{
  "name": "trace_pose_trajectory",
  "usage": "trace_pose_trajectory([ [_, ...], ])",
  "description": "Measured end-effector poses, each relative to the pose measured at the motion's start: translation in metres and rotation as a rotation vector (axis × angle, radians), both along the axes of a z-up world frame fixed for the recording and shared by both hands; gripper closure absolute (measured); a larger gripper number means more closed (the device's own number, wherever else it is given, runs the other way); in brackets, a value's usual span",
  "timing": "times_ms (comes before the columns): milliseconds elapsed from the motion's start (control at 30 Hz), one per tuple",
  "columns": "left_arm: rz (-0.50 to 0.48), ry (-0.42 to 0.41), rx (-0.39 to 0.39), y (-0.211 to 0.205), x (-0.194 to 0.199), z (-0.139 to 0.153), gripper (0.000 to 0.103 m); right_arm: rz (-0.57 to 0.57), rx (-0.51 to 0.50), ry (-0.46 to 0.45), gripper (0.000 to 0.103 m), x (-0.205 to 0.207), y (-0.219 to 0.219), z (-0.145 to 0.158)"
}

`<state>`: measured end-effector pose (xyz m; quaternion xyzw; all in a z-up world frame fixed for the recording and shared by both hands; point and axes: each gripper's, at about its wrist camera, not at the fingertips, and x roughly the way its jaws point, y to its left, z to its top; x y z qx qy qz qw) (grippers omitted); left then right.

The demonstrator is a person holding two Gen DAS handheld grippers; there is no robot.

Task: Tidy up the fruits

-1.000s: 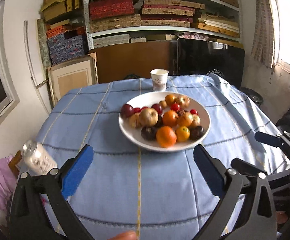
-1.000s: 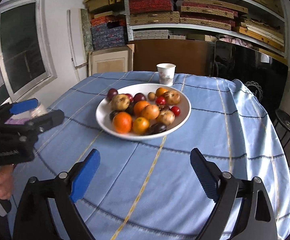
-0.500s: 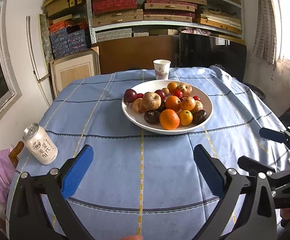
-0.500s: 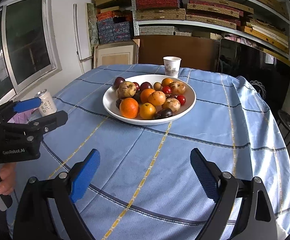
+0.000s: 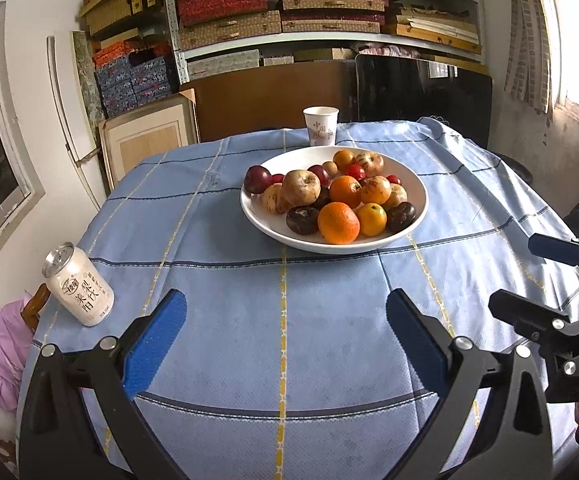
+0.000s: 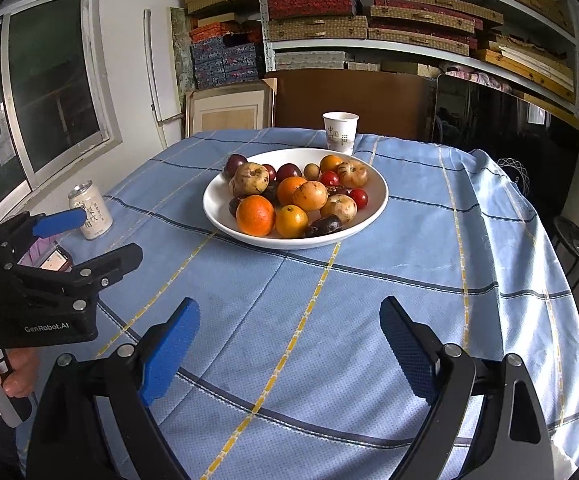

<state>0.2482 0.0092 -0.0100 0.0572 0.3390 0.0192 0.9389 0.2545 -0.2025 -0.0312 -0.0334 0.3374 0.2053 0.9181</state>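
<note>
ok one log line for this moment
left gripper open, empty | right gripper open, empty | fruit in white bowl | can left | cup behind bowl

The worktop (image 5: pixel 249 320) wore a light blue cloth crossed by dark blue and yellow lines. A plain white bowl (image 5: pixel 413 184) held bright orange, yellow-orange, tan-speckled, deep purple and small red fruits (image 5: pixel 329 200). The paper cup (image 5: pixel 320 125) at the far edge was white with red and dark print. The can (image 5: pixel 79 288) near the left edge was cream with dark characters. Both tongs (image 5: pixel 285 334) (image 6: pixel 289 344) were black with blue pads (image 5: pixel 153 344).
</note>
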Motion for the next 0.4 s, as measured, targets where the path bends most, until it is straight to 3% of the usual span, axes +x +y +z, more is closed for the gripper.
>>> trace_pose_trajectory([
  [400, 0.037, 0.003, -0.002, 0.0057, 0.0034, -0.0035, 0.005, 0.000, -0.007, 0.011, 0.011, 0.0005, 0.0025, -0.0035],
])
